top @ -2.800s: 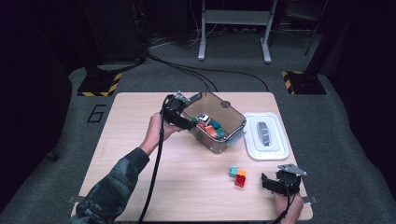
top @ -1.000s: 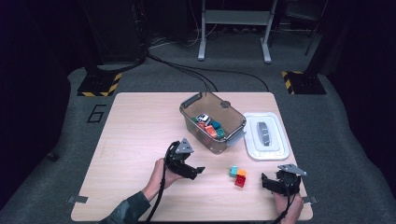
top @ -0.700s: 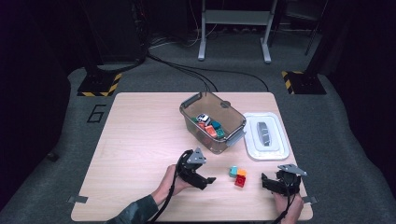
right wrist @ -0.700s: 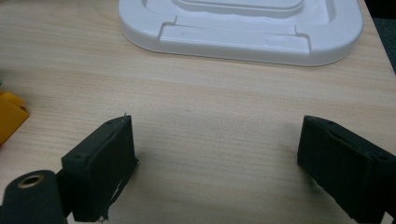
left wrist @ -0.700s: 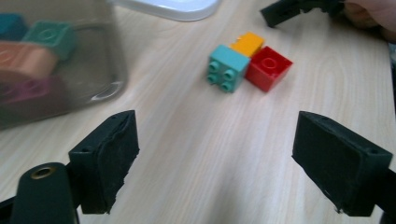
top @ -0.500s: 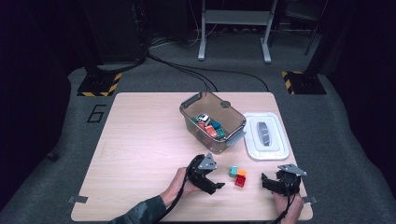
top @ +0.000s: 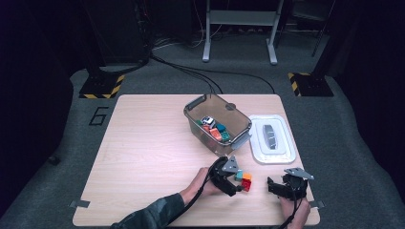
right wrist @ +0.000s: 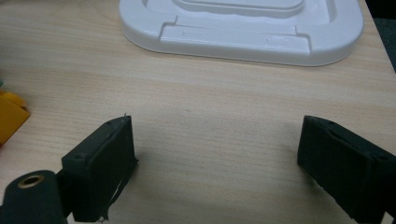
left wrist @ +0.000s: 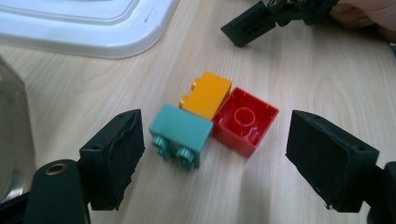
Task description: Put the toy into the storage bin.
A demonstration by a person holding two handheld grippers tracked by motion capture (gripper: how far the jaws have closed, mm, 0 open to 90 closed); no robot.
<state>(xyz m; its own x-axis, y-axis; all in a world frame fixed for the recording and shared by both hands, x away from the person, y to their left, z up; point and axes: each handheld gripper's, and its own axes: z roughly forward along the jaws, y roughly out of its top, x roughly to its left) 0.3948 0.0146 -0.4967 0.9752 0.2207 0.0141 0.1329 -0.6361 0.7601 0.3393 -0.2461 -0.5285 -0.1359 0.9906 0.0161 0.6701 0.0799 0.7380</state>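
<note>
Between spread pads of left gripper point(left wrist: 212, 163): teal brick point(left wrist: 182, 135) just inside left pad, orange brick point(left wrist: 207, 94) behind, red brick point(left wrist: 245, 120) nearer right pad; all three touching, none pinched, jaws just closing. Farther right, right gripper point(right wrist: 215, 168): jaws spread over bare table point(right wrist: 210, 112), white lid point(right wrist: 243, 23) beyond.

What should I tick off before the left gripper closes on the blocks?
1. Left gripper open, jaws just been closing, pads clear of blocks: ok.
2. Blocks between the jaws: teal block and red block both sit in the gap: not ok for a single pick.
3. Orange block touches both: not ok.
4. Right gripper open, holding nothing, parked apart: ok.
5. Bin uncovered, lid beside it: ok.
6. Space left in the bin: cannot tell.
</note>
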